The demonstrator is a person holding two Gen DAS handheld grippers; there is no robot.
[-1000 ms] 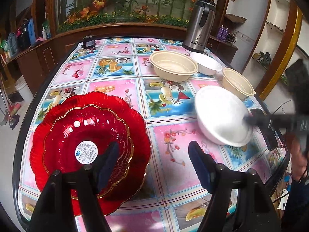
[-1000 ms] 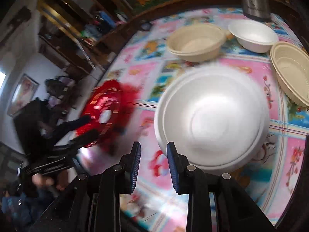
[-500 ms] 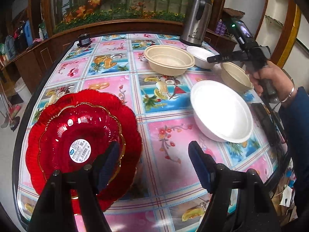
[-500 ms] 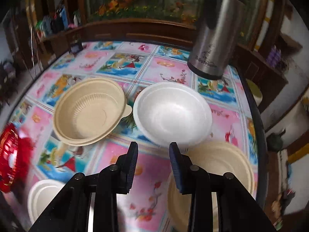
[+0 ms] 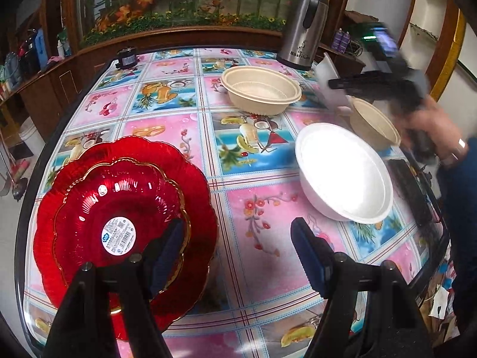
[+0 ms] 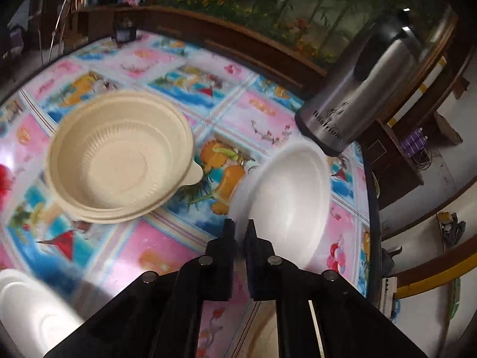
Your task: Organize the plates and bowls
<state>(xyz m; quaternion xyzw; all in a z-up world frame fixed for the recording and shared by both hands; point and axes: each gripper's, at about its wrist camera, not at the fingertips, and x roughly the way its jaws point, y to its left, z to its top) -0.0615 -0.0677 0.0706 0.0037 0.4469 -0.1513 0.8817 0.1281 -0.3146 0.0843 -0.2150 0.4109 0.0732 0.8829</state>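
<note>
We see soft, even indoor light over the glossy bench (image 5: 238, 149), with pale glare streaks on its cloth. The large white bowl (image 5: 342, 173) is washed out almost to blank, and bright flecks glint on the red plates (image 5: 125, 208). The right gripper (image 5: 372, 80) smears with motion blur at far right. Both views bow at the edges and darken in the corners.

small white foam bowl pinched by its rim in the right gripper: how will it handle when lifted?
The small white foam bowl looks thin-walled, so probably very light. The right hand-held gripper pinches only its rim, and the bowl is already tilted, so it may flex or swing. A hard squeeze could dent the rim.
</note>
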